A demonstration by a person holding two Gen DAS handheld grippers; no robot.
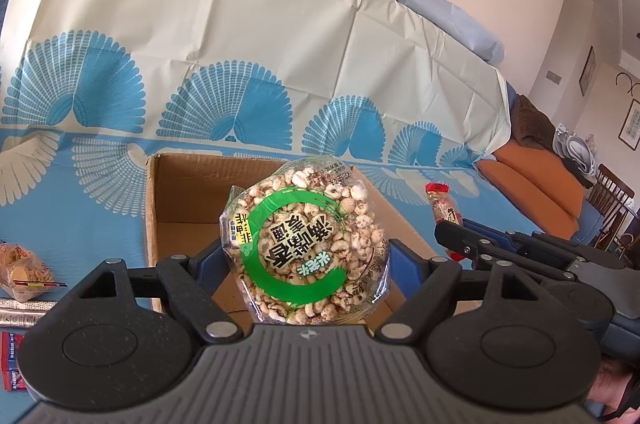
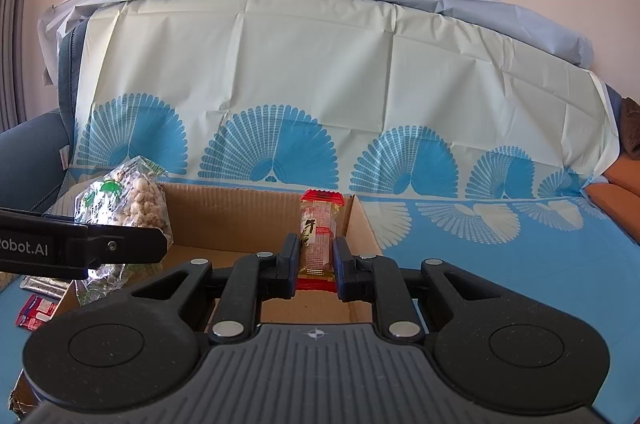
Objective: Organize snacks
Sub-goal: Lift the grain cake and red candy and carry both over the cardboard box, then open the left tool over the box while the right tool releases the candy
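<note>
My left gripper [image 1: 306, 256] is shut on a round clear pack of puffed grain cake [image 1: 306, 248] with a green ring label, held upright over the open cardboard box [image 1: 188, 191]. That pack [image 2: 132, 203] also shows at the left in the right wrist view, beside the left gripper's black finger [image 2: 120, 248]. My right gripper [image 2: 316, 256] is shut on a narrow red-ended snack packet [image 2: 318, 236], held upright above the box [image 2: 240, 212]. The same packet [image 1: 442, 203] and the right gripper's fingers [image 1: 464, 242] appear at the right in the left wrist view.
The box sits on a blue cloth [image 1: 80, 183] with white and blue fan prints, draped up a sofa back [image 2: 320, 63]. Loose snack packs lie at left: a biscuit bag [image 1: 24, 272], a red packet [image 1: 10, 364], another red packet [image 2: 36, 310]. An orange cushion [image 1: 532, 187] is far right.
</note>
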